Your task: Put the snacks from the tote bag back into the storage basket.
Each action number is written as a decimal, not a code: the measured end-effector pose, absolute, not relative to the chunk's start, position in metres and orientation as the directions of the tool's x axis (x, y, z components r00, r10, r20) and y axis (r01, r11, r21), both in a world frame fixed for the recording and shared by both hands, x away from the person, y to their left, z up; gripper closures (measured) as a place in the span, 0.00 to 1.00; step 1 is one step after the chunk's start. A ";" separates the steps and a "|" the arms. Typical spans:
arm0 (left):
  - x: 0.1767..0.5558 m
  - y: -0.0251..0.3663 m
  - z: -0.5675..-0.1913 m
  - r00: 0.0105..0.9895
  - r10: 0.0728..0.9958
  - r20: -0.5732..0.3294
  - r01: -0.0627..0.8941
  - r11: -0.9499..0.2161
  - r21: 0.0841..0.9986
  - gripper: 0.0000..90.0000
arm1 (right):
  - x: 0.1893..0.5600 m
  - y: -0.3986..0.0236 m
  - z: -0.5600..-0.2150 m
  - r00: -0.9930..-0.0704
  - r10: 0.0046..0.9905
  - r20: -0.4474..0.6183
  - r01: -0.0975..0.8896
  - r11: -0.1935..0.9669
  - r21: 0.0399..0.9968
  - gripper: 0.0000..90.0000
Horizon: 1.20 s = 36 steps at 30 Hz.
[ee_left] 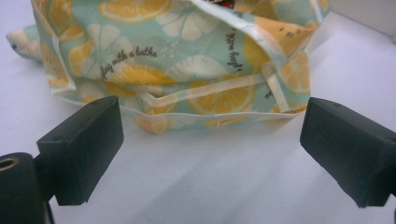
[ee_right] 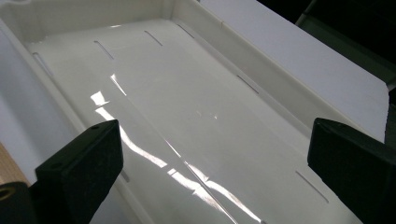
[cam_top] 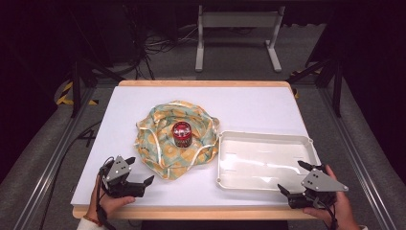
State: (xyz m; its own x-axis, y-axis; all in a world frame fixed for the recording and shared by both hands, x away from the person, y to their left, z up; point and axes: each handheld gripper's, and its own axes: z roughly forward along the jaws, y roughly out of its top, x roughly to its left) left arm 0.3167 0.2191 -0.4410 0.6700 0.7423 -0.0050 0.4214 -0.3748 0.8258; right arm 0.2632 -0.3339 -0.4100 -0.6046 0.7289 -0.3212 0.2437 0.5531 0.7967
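A crumpled cloth (cam_top: 165, 143) printed with lemon slices on pale green lies in the middle of the white table (cam_top: 249, 108). On it stands a small red can (cam_top: 181, 133), upright. My left gripper (cam_top: 140, 170) rests near the table's front left, just short of the cloth's near edge, open with nothing between its jaws. In the left gripper view the cloth (ee_left: 187, 70) lies right ahead of the open left gripper (ee_left: 210, 126). My right gripper (cam_top: 292, 176) sits at the front right corner of a white tray (cam_top: 265, 160), open and empty. The right gripper view has the bare tray (ee_right: 187, 93) beyond my right gripper (ee_right: 212, 140).
The glossy white tray lies right of the cloth, nearly touching it. The table's wooden front edge (cam_top: 201, 212) runs close behind both hands. Beyond the table are a grey floor, cables and a white stand (cam_top: 237, 21).
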 end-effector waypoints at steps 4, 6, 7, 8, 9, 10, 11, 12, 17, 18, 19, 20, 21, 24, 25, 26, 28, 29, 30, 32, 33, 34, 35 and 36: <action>0.321 0.216 -0.436 0.648 0.759 -0.065 0.470 -0.331 0.818 0.10 | 0.263 -0.334 -0.410 -0.598 0.735 -0.320 0.251 0.551 0.796 0.04; 0.323 0.213 -0.433 0.641 0.764 -0.073 0.481 -0.326 0.814 0.10 | 0.263 -0.334 -0.410 -0.598 0.733 -0.323 0.250 0.554 0.794 0.04; 0.323 0.212 -0.432 0.648 0.758 -0.071 0.475 -0.330 0.816 0.09 | 0.263 -0.333 -0.410 -0.598 0.734 -0.322 0.253 0.553 0.794 0.04; 0.323 0.210 -0.430 0.648 0.758 -0.073 0.478 -0.329 0.814 0.09 | 0.263 -0.333 -0.410 -0.598 0.733 -0.323 0.253 0.556 0.792 0.04; 0.323 0.210 -0.430 0.648 0.758 -0.073 0.478 -0.329 0.814 0.09 | 0.263 -0.332 -0.410 -0.600 0.731 -0.325 0.251 0.558 0.791 0.04; 0.324 0.207 -0.428 0.649 0.758 -0.070 0.476 -0.333 0.814 0.09 | 0.263 -0.331 -0.411 -0.602 0.729 -0.325 0.252 0.560 0.790 0.04; 0.327 0.203 -0.423 0.643 0.765 -0.029 0.453 -0.351 0.820 0.08 | 0.263 -0.331 -0.411 -0.602 0.729 -0.326 0.252 0.561 0.789 0.04; 0.328 0.201 -0.421 0.638 0.769 -0.023 0.448 -0.347 0.824 0.09 | 0.263 -0.331 -0.411 -0.601 0.729 -0.328 0.249 0.561 0.789 0.04; 0.338 0.185 -0.407 0.672 0.740 -0.016 0.425 -0.367 0.827 0.09 | 0.260 -0.330 -0.409 -0.595 0.726 -0.345 0.218 0.558 0.800 0.05; 0.338 0.185 -0.407 0.672 0.740 -0.016 0.425 -0.367 0.827 0.09 | 0.261 -0.330 -0.410 -0.593 0.728 -0.344 0.225 0.560 0.797 0.05; 0.343 0.178 -0.404 0.674 0.738 -0.008 0.423 -0.377 0.824 0.09 | 0.262 -0.330 -0.410 -0.589 0.732 -0.343 0.231 0.559 0.796 0.05; 0.345 0.173 -0.402 0.675 0.738 -0.003 0.418 -0.380 0.825 0.09 | 0.262 -0.331 -0.411 -0.587 0.733 -0.343 0.235 0.560 0.794 0.05; 0.345 0.173 -0.402 0.675 0.738 -0.003 0.418 -0.380 0.825 0.09 | 0.262 -0.331 -0.411 -0.587 0.733 -0.343 0.235 0.560 0.794 0.05; 0.352 0.163 -0.398 0.666 0.746 0.001 0.440 -0.394 0.807 0.10 | 0.262 -0.332 -0.411 -0.588 0.735 -0.337 0.242 0.557 0.794 0.05; 0.354 0.160 -0.397 0.666 0.746 0.000 0.445 -0.397 0.803 0.10 | 0.262 -0.332 -0.411 -0.588 0.735 -0.337 0.242 0.557 0.794 0.05; 0.357 0.156 -0.395 0.663 0.748 -0.004 0.447 -0.392 0.804 0.10 | 0.263 -0.332 -0.411 -0.588 0.736 -0.336 0.246 0.559 0.792 0.05; 0.365 0.145 -0.389 0.658 0.753 -0.004 0.477 -0.414 0.775 0.09 | 0.263 -0.331 -0.412 -0.590 0.733 -0.338 0.247 0.563 0.789 0.05; 0.365 0.145 -0.389 0.658 0.753 -0.004 0.477 -0.414 0.775 0.09 | 0.263 -0.331 -0.412 -0.591 0.732 -0.339 0.248 0.565 0.787 0.06; 0.370 0.140 -0.387 0.653 0.757 -0.025 0.494 -0.401 0.772 0.09 | 0.263 -0.331 -0.412 -0.591 0.731 -0.341 0.248 0.566 0.786 0.06; 0.375 0.133 -0.384 0.644 0.764 -0.033 0.506 -0.393 0.768 0.09 | 0.262 -0.331 -0.412 -0.594 0.729 -0.341 0.249 0.569 0.784 0.06; 0.378 0.129 -0.382 0.643 0.766 -0.029 0.505 -0.394 0.768 0.09 | 0.262 -0.331 -0.413 -0.594 0.729 -0.341 0.249 0.570 0.783 0.06; 0.378 0.129 -0.382 0.643 0.766 -0.029 0.505 -0.394 0.768 0.09 | 0.262 -0.331 -0.413 -0.594 0.728 -0.342 0.248 0.571 0.783 0.06; 0.383 0.123 -0.379 0.634 0.772 -0.048 0.511 -0.371 0.775 0.09 | 0.262 -0.331 -0.413 -0.594 0.728 -0.342 0.248 0.571 0.783 0.06; 0.386 0.120 -0.378 0.631 0.775 -0.040 0.510 -0.376 0.774 0.10 | 0.262 -0.332 -0.413 -0.596 0.728 -0.339 0.251 0.569 0.783 0.06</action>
